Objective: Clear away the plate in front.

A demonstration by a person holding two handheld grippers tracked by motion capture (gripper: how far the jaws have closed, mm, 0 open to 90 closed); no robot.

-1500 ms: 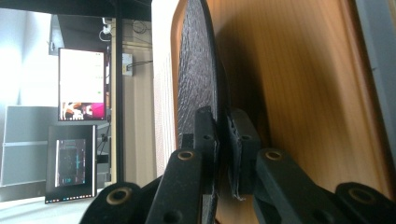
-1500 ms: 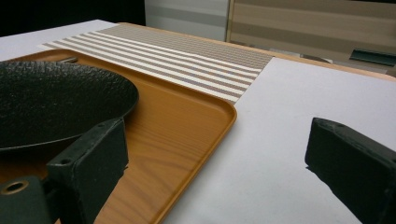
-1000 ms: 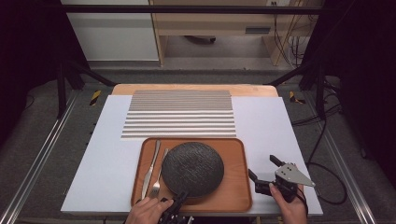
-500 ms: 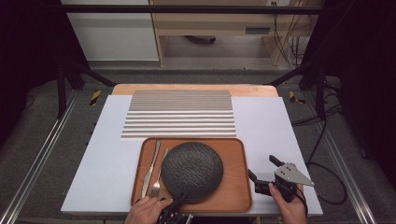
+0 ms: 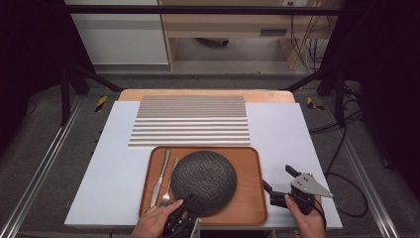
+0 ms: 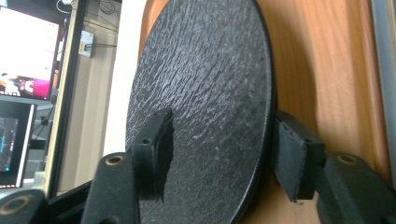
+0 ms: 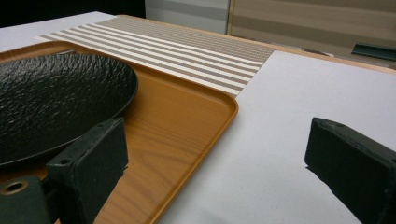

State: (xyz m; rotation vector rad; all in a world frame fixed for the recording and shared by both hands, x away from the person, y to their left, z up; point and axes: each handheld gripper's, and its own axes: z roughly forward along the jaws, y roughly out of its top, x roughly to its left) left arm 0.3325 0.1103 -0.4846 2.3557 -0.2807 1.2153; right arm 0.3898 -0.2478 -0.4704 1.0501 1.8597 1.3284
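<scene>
A round black textured plate lies on a wooden tray at the near middle of the table. My left gripper is at the plate's near rim. In the left gripper view one jaw rests on the plate's top face and the other sits under its rim against the tray; the left gripper is shut on the plate. My right gripper stands open just right of the tray. The right gripper straddles the tray's right edge, holding nothing, with the plate to its left.
A fork and a knife lie side by side in the tray's left part. A striped placemat lies just beyond the tray on the white board. Metal rails and cables run along both sides of the table.
</scene>
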